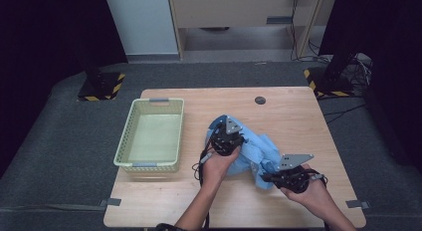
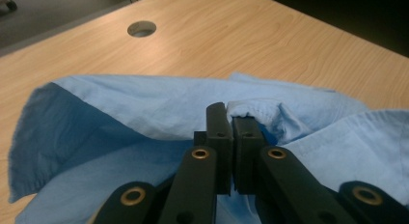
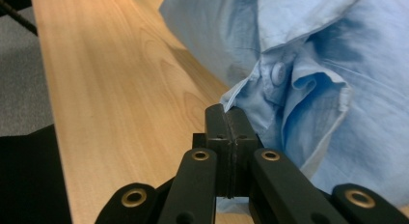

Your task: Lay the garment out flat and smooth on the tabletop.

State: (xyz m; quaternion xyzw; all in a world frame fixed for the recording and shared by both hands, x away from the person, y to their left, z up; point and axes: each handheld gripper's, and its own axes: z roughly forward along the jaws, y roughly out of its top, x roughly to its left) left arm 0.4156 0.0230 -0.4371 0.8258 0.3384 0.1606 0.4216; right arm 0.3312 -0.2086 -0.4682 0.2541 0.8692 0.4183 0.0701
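From the high view, a light blue shirt [image 1: 249, 151] lies crumpled on the wooden table [image 1: 278, 116], a little right of the middle and near the person's side. The left gripper [image 1: 225, 140] sits on the left part of the shirt, and the right gripper [image 1: 271, 175] is at the shirt's lower right edge, near the front of the table. A pale green plastic basket [image 1: 130, 141] stands on the left side of the table, well apart from the shirt. A small round hole [image 1: 260, 100] is in the table top behind the shirt.

In the left gripper view, the left gripper [image 2: 231, 113] has its jaws closed on a small bunched fold of the shirt [image 2: 144, 108], which rises between the tips. The shirt spreads wide on the table [image 2: 241, 35], and the hole [image 2: 142, 28] is seen farther off.

In the right gripper view, the right gripper [image 3: 225, 115] has its jaws pressed together, pinching the edge of the shirt [image 3: 308, 64] near a button [image 3: 278, 72]. The table [image 3: 120, 98] runs along the left.
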